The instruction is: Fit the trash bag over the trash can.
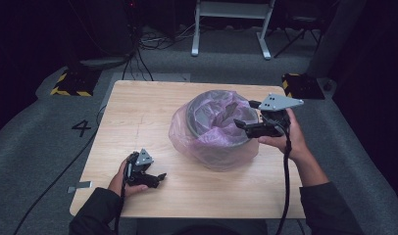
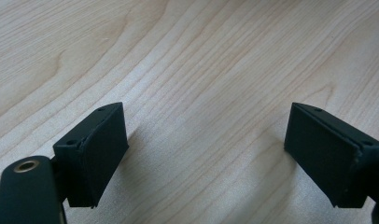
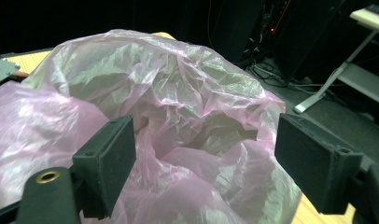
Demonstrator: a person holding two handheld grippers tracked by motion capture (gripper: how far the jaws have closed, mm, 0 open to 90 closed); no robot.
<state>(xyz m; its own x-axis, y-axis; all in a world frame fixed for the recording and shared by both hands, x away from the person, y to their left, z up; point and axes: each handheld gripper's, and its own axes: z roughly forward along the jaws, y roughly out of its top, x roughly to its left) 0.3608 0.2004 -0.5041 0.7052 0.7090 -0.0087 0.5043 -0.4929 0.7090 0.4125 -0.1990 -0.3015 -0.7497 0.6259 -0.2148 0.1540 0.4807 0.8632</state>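
**Q:** Where do things stand at the table?

**A:** A grey bin (image 1: 221, 125) sits right of the middle of the wooden table (image 1: 138, 117), lined with a pink plastic bag (image 1: 211, 147) that spills over its rim and pools around its base. My right gripper (image 1: 247, 123) hovers at the bin's right rim, jaws spread wide with nothing between them; in the right gripper view the crumpled film (image 3: 169, 102) bulges just ahead of the pads. My left gripper (image 1: 158, 177) rests low at the table's near left, well apart from the bin, jaws gaping over bare wood (image 2: 201, 70).

**Q:** What could go wrong from here?

**A:** I judge the film the risk. It is thin and slack, so a pinch may catch one loose fold that slips free, or a hard tug could tear it. Pulling sideways with one gripper may also drag or tip the bin, since nothing steadies it while my left stays away.
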